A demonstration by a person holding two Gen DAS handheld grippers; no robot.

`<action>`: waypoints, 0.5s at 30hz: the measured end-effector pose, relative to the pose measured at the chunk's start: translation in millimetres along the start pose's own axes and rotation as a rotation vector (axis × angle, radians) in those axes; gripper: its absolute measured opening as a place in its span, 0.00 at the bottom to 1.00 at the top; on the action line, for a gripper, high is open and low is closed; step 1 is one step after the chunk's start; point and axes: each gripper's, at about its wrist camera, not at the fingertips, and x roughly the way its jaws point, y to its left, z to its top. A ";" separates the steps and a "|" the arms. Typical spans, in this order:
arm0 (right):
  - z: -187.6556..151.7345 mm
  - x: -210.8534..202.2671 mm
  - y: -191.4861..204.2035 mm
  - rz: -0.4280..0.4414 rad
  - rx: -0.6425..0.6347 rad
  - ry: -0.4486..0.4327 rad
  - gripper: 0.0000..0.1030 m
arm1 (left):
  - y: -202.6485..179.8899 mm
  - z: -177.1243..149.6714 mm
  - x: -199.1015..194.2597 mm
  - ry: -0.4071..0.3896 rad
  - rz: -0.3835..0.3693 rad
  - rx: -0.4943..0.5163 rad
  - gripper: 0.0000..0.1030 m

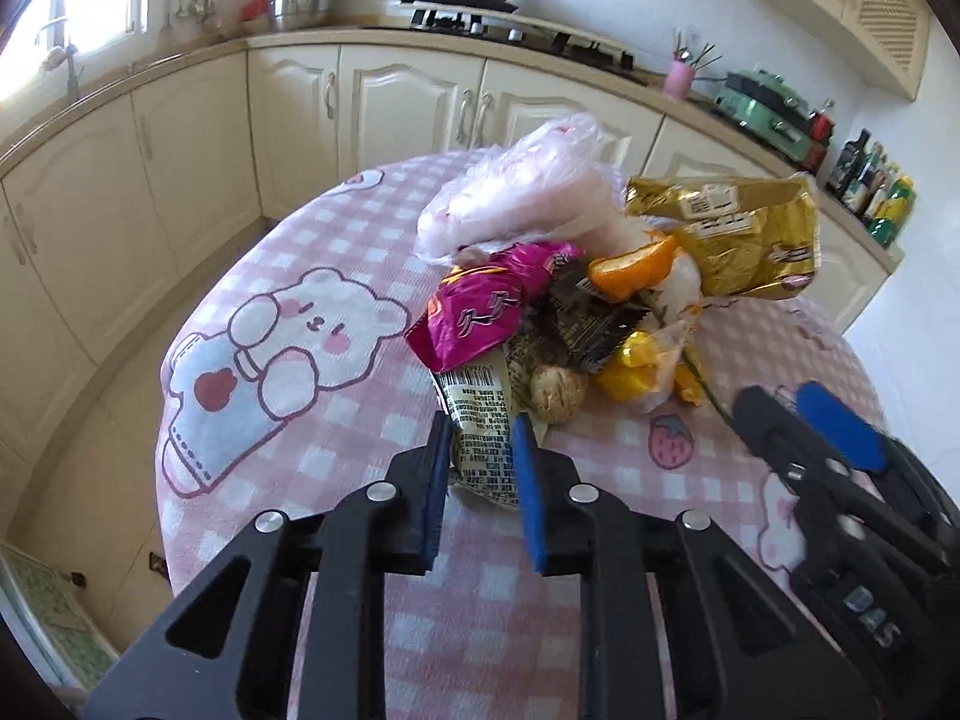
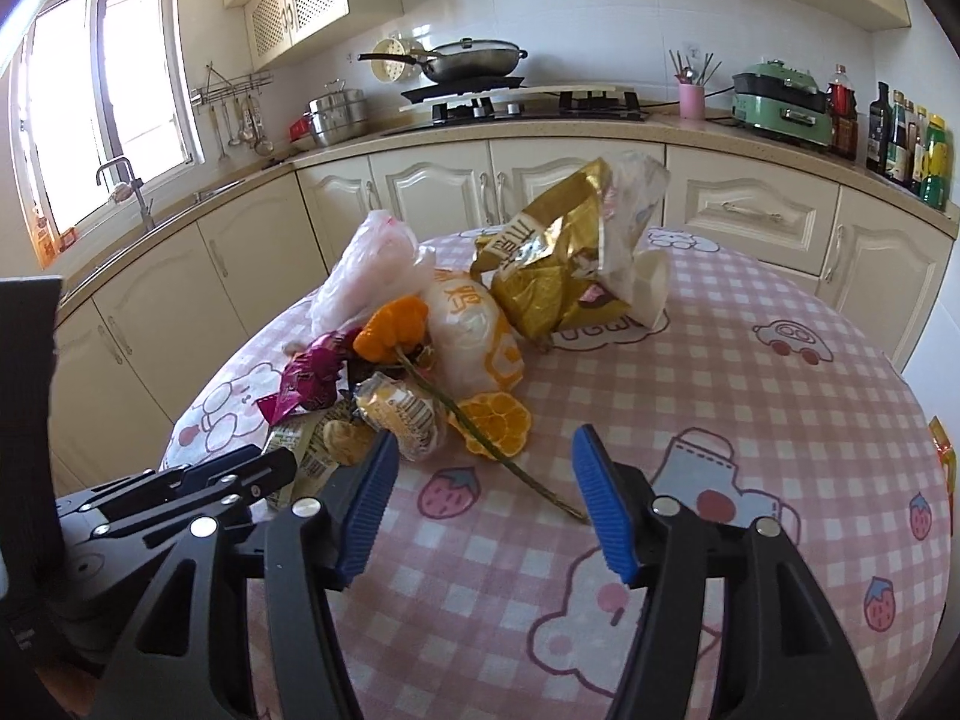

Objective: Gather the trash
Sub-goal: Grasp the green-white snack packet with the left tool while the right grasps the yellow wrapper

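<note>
A pile of trash lies on the pink checked tablecloth (image 1: 336,420): a clear plastic bag (image 1: 522,186), a gold foil bag (image 1: 732,234), a magenta wrapper (image 1: 474,312), orange peel (image 1: 630,270), a walnut (image 1: 558,390) and a printed wrapper (image 1: 480,444). My left gripper (image 1: 482,438) is shut on the near end of the printed wrapper. My right gripper (image 2: 486,468) is open and empty, just in front of the pile, with a green stem (image 2: 480,438) and an orange peel (image 2: 498,423) between its fingers' line. The right gripper also shows in the left wrist view (image 1: 798,414).
Cream kitchen cabinets (image 2: 432,192) curve behind the table, with a stove and pan (image 2: 474,63), a steel pot (image 2: 339,114), a green appliance (image 2: 780,105) and bottles (image 2: 906,138) on the counter. The table edge (image 1: 165,480) drops off at the left.
</note>
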 end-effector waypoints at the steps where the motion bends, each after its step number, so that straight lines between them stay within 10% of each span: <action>1: 0.9 0.8 2.0 0.005 -0.002 0.002 0.58 | 3.8 -0.7 -4.3 -0.005 -0.024 -0.013 0.18; 13: 16.6 36.5 34.1 0.066 -0.047 0.069 0.58 | 21.6 -6.7 -32.9 -0.056 -0.139 -0.037 0.18; 15: 18.3 44.2 35.5 0.070 -0.041 0.087 0.45 | 23.3 -6.2 -36.5 -0.063 -0.145 -0.038 0.18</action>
